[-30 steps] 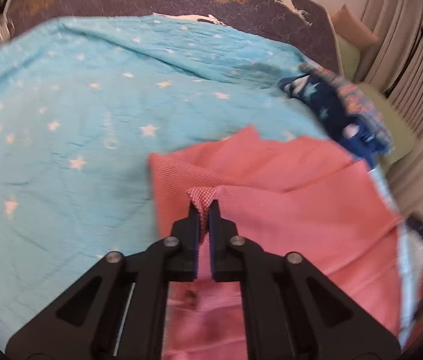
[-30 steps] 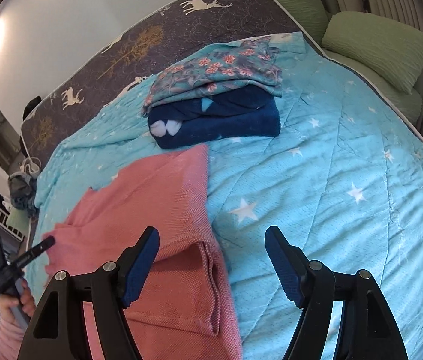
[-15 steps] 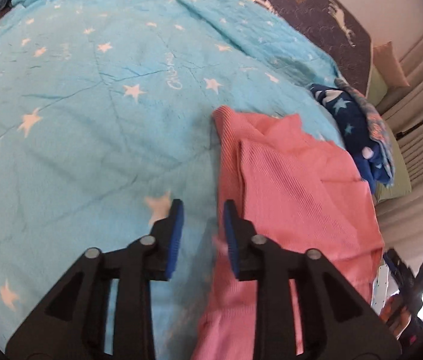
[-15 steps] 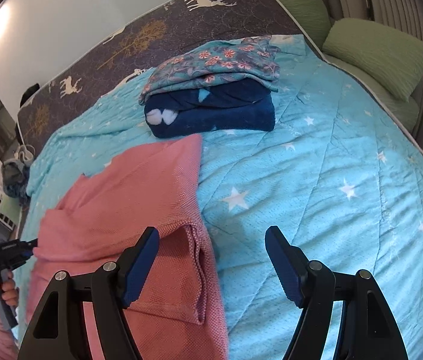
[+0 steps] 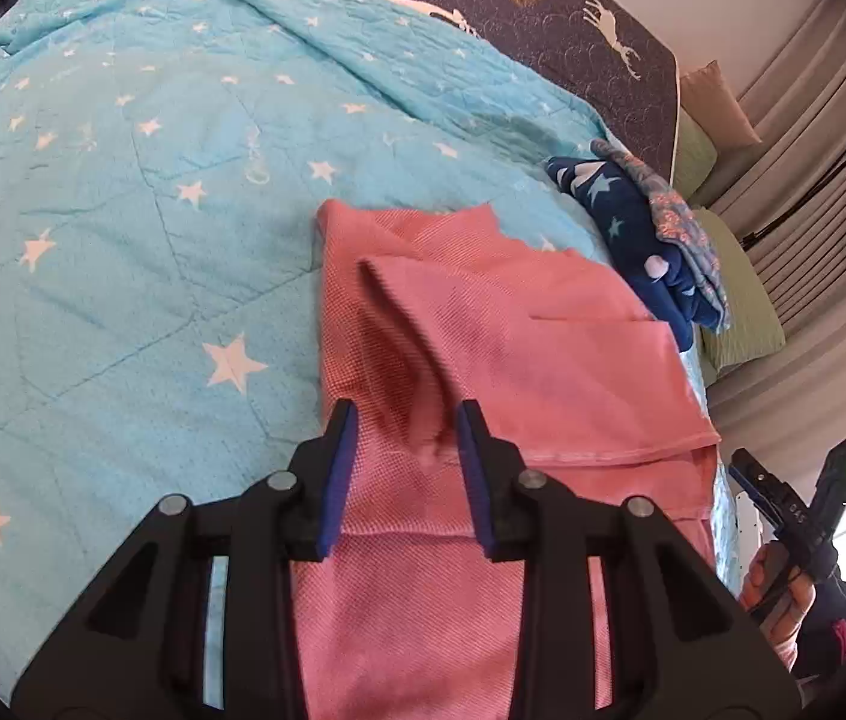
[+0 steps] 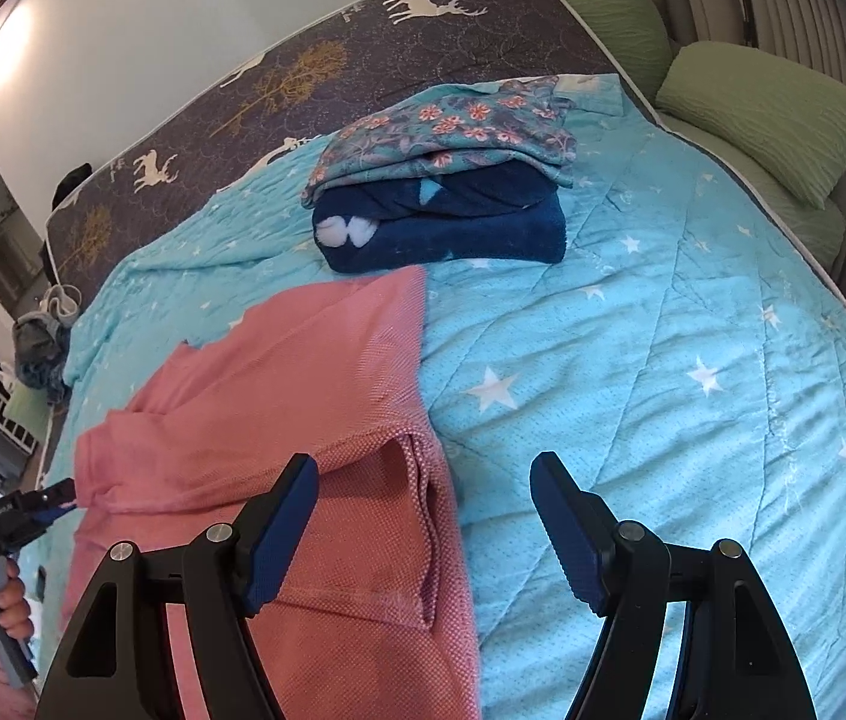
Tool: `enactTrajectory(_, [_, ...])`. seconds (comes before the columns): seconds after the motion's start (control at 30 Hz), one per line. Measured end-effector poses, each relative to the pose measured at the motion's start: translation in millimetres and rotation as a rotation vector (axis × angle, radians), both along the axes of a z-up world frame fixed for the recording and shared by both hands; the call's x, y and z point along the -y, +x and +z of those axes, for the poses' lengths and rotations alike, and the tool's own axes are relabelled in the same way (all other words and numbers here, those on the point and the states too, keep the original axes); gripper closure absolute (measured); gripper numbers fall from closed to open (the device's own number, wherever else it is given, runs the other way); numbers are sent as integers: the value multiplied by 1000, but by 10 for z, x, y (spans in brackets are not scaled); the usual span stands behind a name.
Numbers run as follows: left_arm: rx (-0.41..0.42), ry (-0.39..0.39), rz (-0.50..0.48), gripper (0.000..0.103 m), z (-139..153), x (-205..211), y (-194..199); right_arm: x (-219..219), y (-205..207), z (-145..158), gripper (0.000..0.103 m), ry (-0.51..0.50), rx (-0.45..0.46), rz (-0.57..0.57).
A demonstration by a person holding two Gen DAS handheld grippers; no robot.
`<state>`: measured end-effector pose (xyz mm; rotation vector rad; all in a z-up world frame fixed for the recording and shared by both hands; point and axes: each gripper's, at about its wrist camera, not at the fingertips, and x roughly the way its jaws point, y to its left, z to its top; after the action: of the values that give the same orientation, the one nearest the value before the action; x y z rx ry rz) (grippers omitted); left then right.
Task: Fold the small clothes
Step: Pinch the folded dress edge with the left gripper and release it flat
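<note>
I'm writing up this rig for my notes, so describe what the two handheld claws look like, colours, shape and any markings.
Both match. The left claw and right claw have matte black angular fingers with triangular cut-outs and round silver screws at the joints. Each finger carries a dark blue textured pad on its inner face. Seen from the left wrist view, the right claw's body bears small white lettering, too small to read, and a green light. No cables are visible.

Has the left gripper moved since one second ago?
Yes. The left gripper let go of the pink garment, opened, and now hovers over it nearer the star blanket side.
</note>
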<state>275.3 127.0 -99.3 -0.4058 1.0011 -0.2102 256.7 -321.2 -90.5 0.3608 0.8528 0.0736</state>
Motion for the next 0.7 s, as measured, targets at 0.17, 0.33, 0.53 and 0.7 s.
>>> enactTrajectory(0.17, [-4,-47,-23,46,-37,30,-96,36,-5,-37,28,37,-11,-12])
enactTrajectory(0.33, [-25,72,-36,90,-205,224,30,-44,23,-84,28,31,-25,5])
enactTrajectory(0.53, [46,-162,-21,97,283,52,-145,-86,6,-42,28,3,-14,21])
enactTrajectory(0.7, [-31,-31,-7,94,185,-19,-223,-3,30,-62,28,32,-22,-11])
